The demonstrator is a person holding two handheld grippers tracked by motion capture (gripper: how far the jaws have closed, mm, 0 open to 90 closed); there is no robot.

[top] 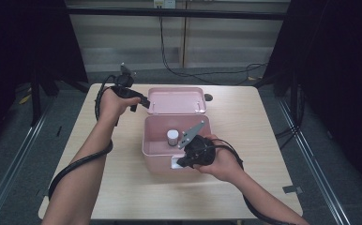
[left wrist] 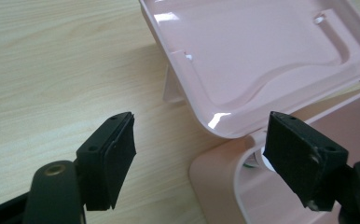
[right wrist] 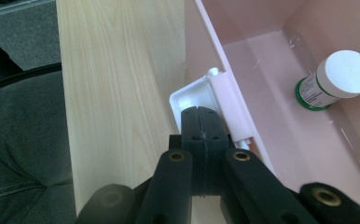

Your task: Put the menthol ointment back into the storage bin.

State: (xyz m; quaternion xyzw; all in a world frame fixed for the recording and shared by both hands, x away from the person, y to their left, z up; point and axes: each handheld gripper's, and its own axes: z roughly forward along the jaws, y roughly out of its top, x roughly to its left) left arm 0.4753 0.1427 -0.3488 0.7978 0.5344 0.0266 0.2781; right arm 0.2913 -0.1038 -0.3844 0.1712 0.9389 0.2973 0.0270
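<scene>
Black jaws of the right gripper [right wrist: 201, 135] are pressed flat together, pinching nothing we can see for sure — their tips sit right against the small white plastic latch [right wrist: 206, 95] on the front wall of the open pink plastic box [right wrist: 262, 60]. Inside stands a little white-capped bottle with a green ring [right wrist: 336, 79], just past the latch. Farther off, the left gripper [left wrist: 199, 154] is spread wide, with the corner of the raised pink lid [left wrist: 262, 56] between its jaws and ahead of them. So the left gripper is nearer the lid, and the lid's long side runs across the light wooden table [left wrist: 52, 70].
</scene>
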